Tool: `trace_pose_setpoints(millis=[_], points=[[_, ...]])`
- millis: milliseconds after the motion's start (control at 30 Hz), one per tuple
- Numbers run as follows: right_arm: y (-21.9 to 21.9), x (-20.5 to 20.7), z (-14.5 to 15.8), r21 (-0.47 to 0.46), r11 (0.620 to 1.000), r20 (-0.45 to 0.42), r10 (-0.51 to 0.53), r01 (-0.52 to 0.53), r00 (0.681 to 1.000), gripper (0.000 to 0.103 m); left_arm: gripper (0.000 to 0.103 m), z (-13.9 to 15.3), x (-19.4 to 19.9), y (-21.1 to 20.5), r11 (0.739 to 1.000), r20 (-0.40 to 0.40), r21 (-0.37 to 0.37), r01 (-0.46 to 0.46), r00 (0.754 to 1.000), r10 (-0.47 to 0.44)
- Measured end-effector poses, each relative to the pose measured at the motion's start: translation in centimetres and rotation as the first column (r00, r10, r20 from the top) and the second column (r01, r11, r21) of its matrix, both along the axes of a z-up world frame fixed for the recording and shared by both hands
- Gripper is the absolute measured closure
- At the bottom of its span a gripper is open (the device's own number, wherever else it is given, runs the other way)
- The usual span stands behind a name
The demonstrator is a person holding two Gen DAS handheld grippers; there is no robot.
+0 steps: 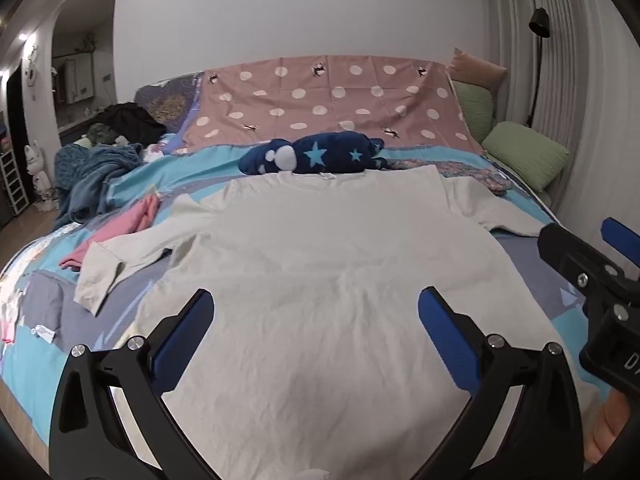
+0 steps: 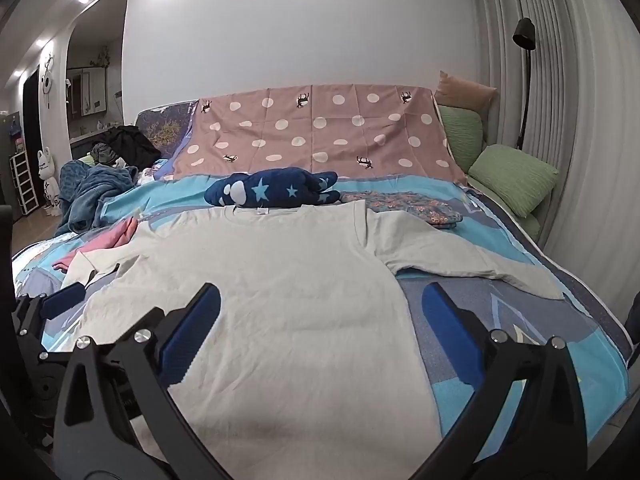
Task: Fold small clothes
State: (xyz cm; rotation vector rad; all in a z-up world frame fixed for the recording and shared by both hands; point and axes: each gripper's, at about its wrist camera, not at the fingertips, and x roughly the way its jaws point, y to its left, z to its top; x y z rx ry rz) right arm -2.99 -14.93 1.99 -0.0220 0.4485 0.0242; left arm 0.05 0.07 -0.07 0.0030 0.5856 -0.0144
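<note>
One shirt [image 1: 320,280], pale, lay flat on the bed [image 2: 520,320], sleeves out, unfolded. We held both grippers, left [image 1: 316,312] and right [image 2: 320,308], above its hem, fingers apart, empty. Next, we judged: grasp a sleeve, fold inward.

White T-shirt [image 1: 320,280] flat on bed [image 1: 560,320]
</note>
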Motion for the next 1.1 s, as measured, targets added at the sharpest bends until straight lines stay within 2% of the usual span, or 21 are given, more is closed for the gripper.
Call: trace_pose_setpoints(millis=[200, 467, 800, 1100], points=[[0.0, 0.4, -0.4, 0.024, 1.000, -0.011, 0.014, -0.013, 1.000, 0.002, 0.001, -0.4, 0.3, 0.2, 1.000, -0.015, 0.013, -0.006, 1.000, 0.006], [0.5, 0.7, -1.1, 0.011, 1.000, -0.016, 0.016, -0.016, 1.000, 0.002, 0.001, -0.3, -0.1, -0.6, 0.998, 0.033, 0.046, 0.032, 0.999, -0.033], [0.7, 1.0, -2.0, 0.014, 1.000, -0.026, 0.005, -0.004, 1.000, 0.002, 0.001, -0.7, 0.3, 0.1, 0.999, 0.037, 0.008, 0.031, 0.999, -0.031], [0.9, 1.3, -2.6, 0.014, 1.000, -0.043, -0.002, 0.002, 0.999, 0.002, 0.001, -1.2, 0.4, 0.1, 0.999, 0.027, 0.007, 0.040, 0.999, -0.040]])
